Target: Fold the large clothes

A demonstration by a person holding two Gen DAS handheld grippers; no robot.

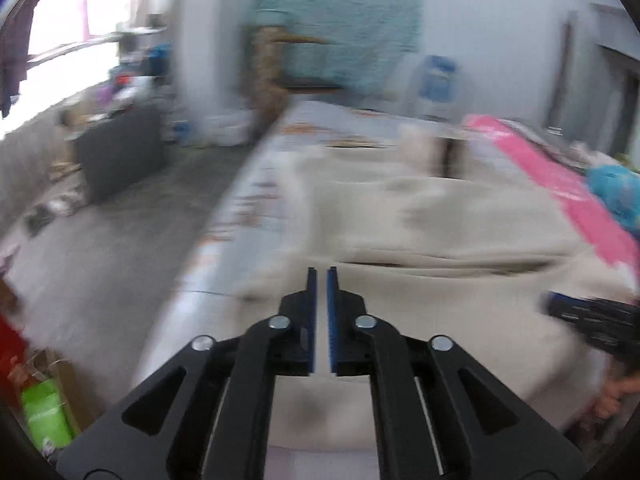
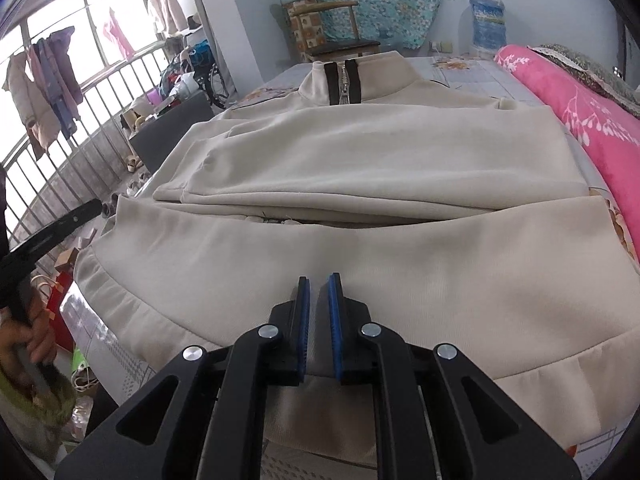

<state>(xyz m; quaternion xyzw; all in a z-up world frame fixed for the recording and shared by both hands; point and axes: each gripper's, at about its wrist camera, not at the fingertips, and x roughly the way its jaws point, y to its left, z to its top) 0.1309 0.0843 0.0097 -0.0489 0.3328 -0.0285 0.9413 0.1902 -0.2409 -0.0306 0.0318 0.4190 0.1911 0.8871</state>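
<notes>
We see the cream jacket [image 2: 360, 152] spread on the bed [image 2: 472, 70], collar and zipper [image 2: 343, 84] at the far end, hem nearest us. Both sleeves look folded across its chest. A pink quilt [image 2: 576, 120] lies along the jacket's right side; a chair [image 2: 336, 28] stands beyond the collar. Right tool [image 2: 319, 280] sits over the jacket's hem, jaws nearly together with a thin gap, gripping nothing. Left tool [image 1: 321, 272] is above the jacket's left hem, jaws also almost closed, empty; that view is blurred. From the right view, the left tool appears off the jacket's left edge, held in a hand [image 2: 28, 336].
</notes>
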